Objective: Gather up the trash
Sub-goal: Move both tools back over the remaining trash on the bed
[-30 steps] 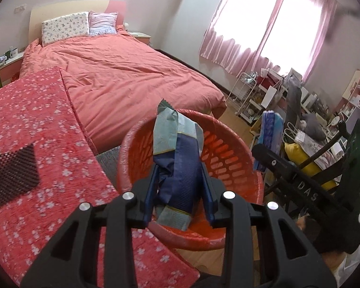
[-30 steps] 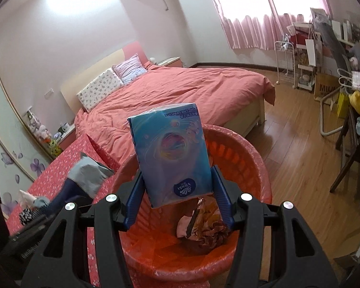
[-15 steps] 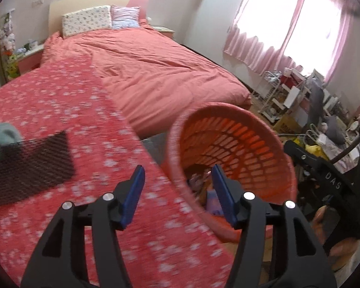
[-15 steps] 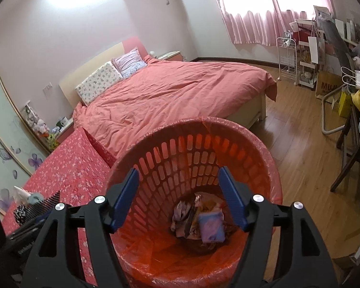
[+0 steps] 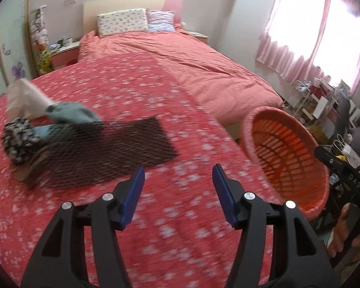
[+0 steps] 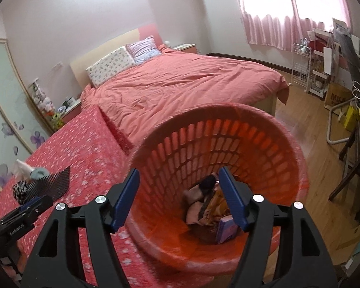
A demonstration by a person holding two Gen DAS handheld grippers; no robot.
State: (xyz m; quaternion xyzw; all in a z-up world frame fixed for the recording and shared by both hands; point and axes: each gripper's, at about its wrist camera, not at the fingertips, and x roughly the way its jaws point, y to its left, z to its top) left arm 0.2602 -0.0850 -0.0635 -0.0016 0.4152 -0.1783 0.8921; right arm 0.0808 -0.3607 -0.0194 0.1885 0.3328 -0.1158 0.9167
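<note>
Two blue-padded fingers of your left gripper (image 5: 177, 182) stand apart with nothing between them, over the red flowered table (image 5: 136, 230). Left on it, a small heap of trash (image 5: 48, 124) lies beside a dark mesh mat (image 5: 112, 148); "DAS" reads on the black frame at right. From the right wrist, your right gripper (image 6: 180, 180) hangs spread and empty above the orange basket (image 6: 264, 148), where wrappers (image 6: 211, 211) lie at the bottom.

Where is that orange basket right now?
The orange basket stands on the wooden floor just off the edge of the red flowered table, near the foot of the bed; the right gripper points into it.
</note>
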